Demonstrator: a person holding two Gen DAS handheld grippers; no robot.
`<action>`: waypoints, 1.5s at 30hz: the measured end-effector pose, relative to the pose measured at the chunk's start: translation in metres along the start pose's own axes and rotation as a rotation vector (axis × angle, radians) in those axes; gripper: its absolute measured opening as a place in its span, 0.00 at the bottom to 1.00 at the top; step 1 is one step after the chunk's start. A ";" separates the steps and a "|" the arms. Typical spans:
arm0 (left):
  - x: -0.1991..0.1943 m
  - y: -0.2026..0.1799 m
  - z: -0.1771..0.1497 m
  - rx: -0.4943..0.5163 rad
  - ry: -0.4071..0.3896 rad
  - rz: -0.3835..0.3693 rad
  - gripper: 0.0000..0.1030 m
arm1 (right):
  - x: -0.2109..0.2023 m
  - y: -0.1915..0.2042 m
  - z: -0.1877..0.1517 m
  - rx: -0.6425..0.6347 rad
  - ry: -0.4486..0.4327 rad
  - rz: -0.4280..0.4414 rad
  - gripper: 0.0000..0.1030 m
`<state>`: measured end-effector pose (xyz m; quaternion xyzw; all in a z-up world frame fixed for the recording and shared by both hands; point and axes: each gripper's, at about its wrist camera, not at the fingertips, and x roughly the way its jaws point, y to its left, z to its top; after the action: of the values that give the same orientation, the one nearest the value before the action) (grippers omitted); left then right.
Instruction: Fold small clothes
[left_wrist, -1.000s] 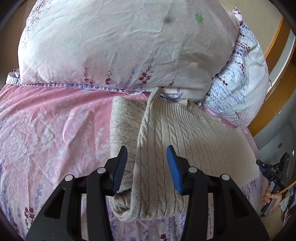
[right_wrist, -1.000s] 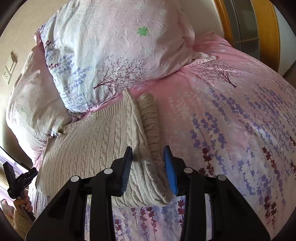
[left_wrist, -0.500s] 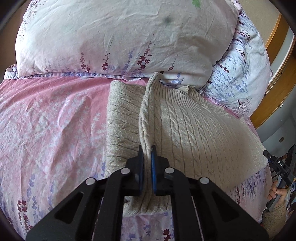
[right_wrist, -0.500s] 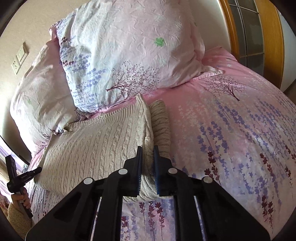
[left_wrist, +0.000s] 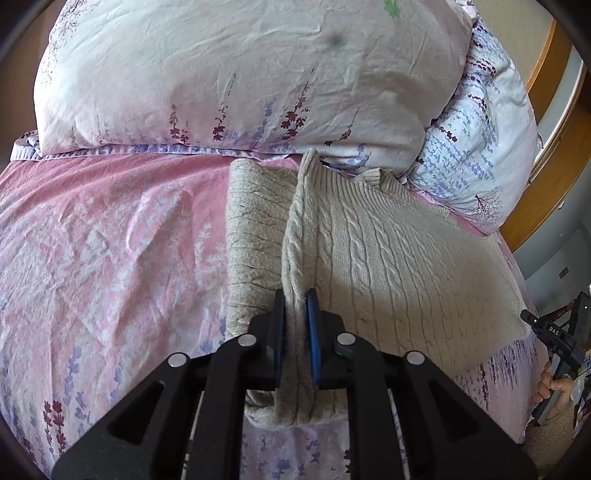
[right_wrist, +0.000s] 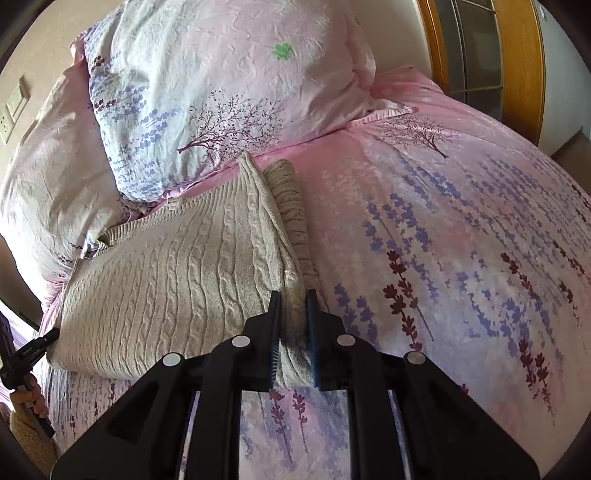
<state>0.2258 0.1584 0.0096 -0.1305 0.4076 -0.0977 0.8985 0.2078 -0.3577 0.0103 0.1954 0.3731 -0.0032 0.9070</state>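
We hold the left gripper (left_wrist: 295, 314) with its fingers (left_wrist: 314, 332) pressed together on a raised fold of the beige cable-knit sweater (left_wrist: 388, 266), near the garment's near edge. Our right gripper (right_wrist: 293, 314) is likewise clamped on a pinched ridge of the same sweater, at its near right corner in that view.

The sweater lies on the pink floral bed cover (left_wrist: 110, 240), its far end tucked up against the pillows. In the left wrist view a folded strip of knit sits left of the pinched ridge, and the broad cabled body spreads to the right.

Just beyond the sweater, a large pale pillow (left_wrist: 240, 74) blocks the far side and touches the sweater's far end; a second pillow with blue sprigs (left_wrist: 480, 147) crowds in at the far right. From the right wrist view these pillows stand far and left of the sweater, while open bed cover stretches to the right.

A wooden frame (right_wrist: 524, 55) rises at the far right. A wall socket plate (right_wrist: 11, 110) shows at the far left.
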 end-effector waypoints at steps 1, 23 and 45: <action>-0.005 -0.001 0.000 0.002 -0.016 0.014 0.16 | -0.005 0.003 0.002 -0.006 -0.024 -0.008 0.18; -0.008 -0.032 -0.003 0.049 -0.056 -0.060 0.53 | 0.016 0.059 -0.006 -0.193 0.070 -0.019 0.55; 0.025 0.044 0.031 -0.323 0.038 -0.185 0.68 | 0.063 0.116 0.012 -0.315 0.055 -0.071 0.68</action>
<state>0.2683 0.1983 -0.0024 -0.3078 0.4214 -0.1156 0.8452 0.2789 -0.2458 0.0167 0.0376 0.4004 0.0284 0.9151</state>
